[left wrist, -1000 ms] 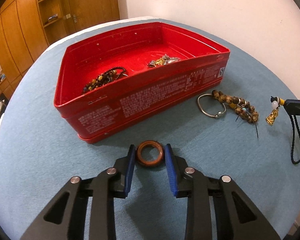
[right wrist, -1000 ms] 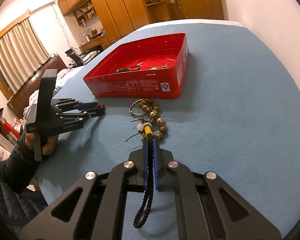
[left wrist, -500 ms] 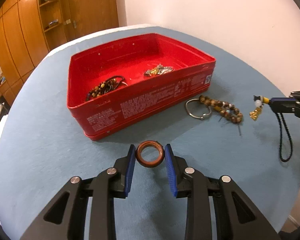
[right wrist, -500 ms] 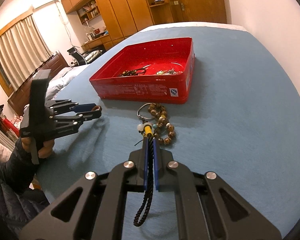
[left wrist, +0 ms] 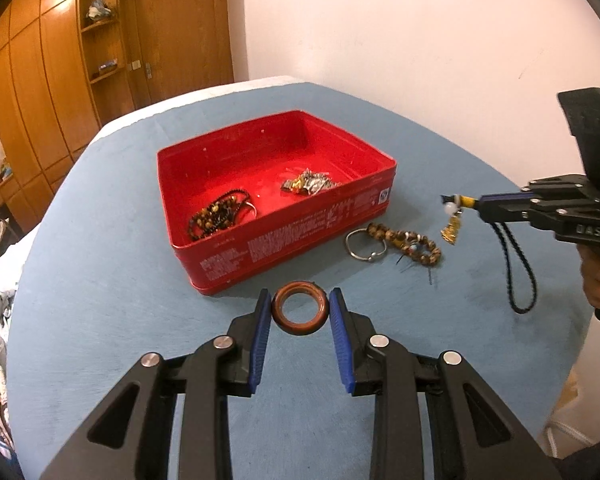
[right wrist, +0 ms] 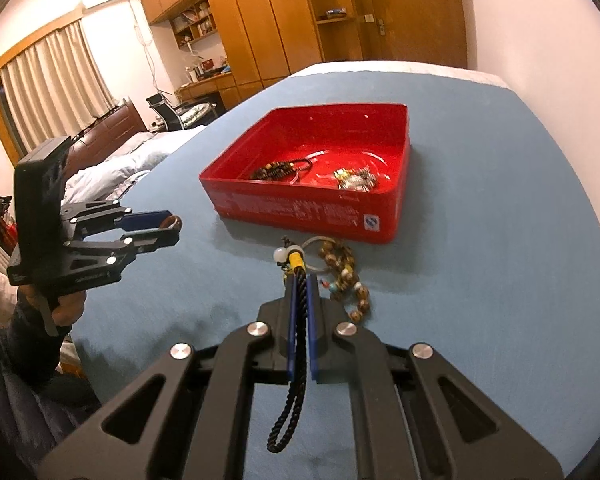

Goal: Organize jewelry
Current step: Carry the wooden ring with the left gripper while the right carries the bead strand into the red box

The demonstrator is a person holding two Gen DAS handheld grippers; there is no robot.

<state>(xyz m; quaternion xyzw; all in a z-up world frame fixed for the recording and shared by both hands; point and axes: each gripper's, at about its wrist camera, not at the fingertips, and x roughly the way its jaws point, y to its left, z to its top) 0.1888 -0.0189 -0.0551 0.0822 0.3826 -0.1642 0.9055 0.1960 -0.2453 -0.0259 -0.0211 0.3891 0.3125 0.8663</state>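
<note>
Table [left wrist: 100,320]: blue cloth top, fills most of both views; rounded far edge in the upper middle of the left wrist view, near edge at lower right with floor beyond.
Box [left wrist: 284,240]: red, open-topped, centre of the left wrist view and upper middle of the right wrist view [right wrist: 308,208]; walls low, nothing above the opening.
Stored so far: dark bead string [left wrist: 220,216] on the box floor at its left, a gold and silver tangle [left wrist: 308,182] further right; both well apart.
Left on the cloth: bead bracelet [left wrist: 408,240] with a metal ring [left wrist: 364,244] touching it, just beside the box's near wall, right of centre.
Left gripper [left wrist: 300,308]: lower middle of its own view, blue pads pinching a brown ring [left wrist: 300,307] by its sides; lifted clear of the cloth, judging by the right wrist view.
Right gripper [right wrist: 300,292]: pressed together on a black cord [right wrist: 292,392]; loop dangling behind, yellow bead and gold charm [left wrist: 451,228] hanging in front.
Progress: roughly halfway by judgement; two pieces in, two in the air, two waiting.
Room to move: open cloth between both grippers and the box; near wall the only edge to clear before letting go.
Risk: hanging charm likely to snag on the bracelet below it.
</note>
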